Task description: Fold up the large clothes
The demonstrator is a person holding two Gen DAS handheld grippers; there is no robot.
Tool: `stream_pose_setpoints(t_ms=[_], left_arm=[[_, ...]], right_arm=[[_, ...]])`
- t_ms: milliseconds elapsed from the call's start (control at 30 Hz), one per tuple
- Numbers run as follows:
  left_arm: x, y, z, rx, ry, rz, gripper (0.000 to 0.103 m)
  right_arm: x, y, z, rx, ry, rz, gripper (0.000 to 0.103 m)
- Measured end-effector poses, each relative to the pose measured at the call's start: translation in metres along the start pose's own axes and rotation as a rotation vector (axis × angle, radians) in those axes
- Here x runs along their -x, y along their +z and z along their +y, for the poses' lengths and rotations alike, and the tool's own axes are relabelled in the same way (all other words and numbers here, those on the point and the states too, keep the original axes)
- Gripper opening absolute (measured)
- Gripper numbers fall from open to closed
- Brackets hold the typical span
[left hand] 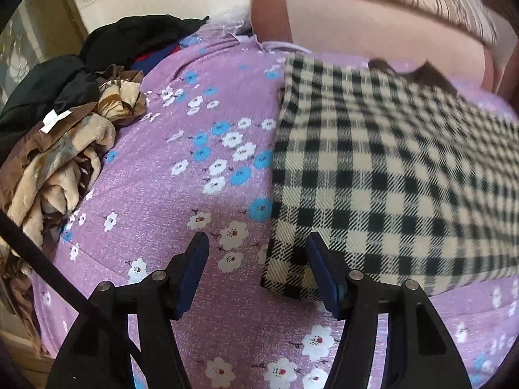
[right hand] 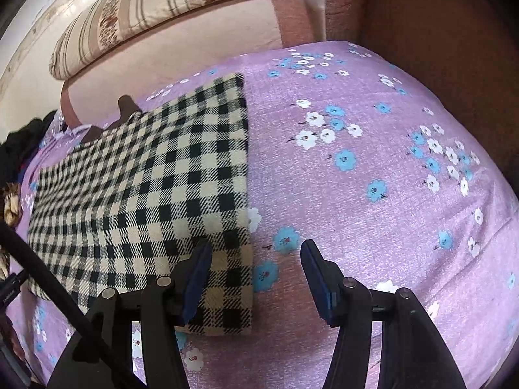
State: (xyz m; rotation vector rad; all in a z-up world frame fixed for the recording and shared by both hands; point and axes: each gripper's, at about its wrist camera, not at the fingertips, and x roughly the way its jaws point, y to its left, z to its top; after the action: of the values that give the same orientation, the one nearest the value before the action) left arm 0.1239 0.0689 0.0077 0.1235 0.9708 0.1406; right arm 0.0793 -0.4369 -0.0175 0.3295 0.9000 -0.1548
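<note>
We hold both the left gripper [left hand: 256,253] and the right gripper [right hand: 256,259] released and empty over the near corners of the checked garment [left hand: 389,175], already folded flat on the purple bedsheet [left hand: 181,194], so next likely comes another fold or setting it aside.

What I count on the bed

One folded checked garment [left hand: 389,168], one heap of loose clothes [left hand: 65,136], one striped pillow [right hand: 155,9], one flowered purple sheet [right hand: 373,168], and my two grippers: left [left hand: 256,253], right [right hand: 256,259].
</note>
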Motion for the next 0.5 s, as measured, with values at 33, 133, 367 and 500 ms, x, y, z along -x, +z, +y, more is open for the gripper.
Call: stream_pose_setpoints(t_ms=[33,133,367,500], left_arm=[[0.001,0.001,0.002,0.012,-0.006,-0.007,0.061],[0.013,0.003,0.005,0.048,-0.042,-0.040,0.061],[0.040,-0.006,-0.023,-0.037,-0.121,-0.121,0.061],[0.048,-0.017,-0.053,-0.126,-0.160,-0.125,0.061]], right_arm=[[0.000,0.000,-0.003,-0.016,0.008,0.001,0.061],[-0.001,0.002,-0.013,-0.074,0.053,0.013,0.064],[-0.010,0.001,-0.026,-0.179,0.136,0.052,0.066],[-0.016,-0.001,-0.029,-0.212,0.196,0.066,0.069]])
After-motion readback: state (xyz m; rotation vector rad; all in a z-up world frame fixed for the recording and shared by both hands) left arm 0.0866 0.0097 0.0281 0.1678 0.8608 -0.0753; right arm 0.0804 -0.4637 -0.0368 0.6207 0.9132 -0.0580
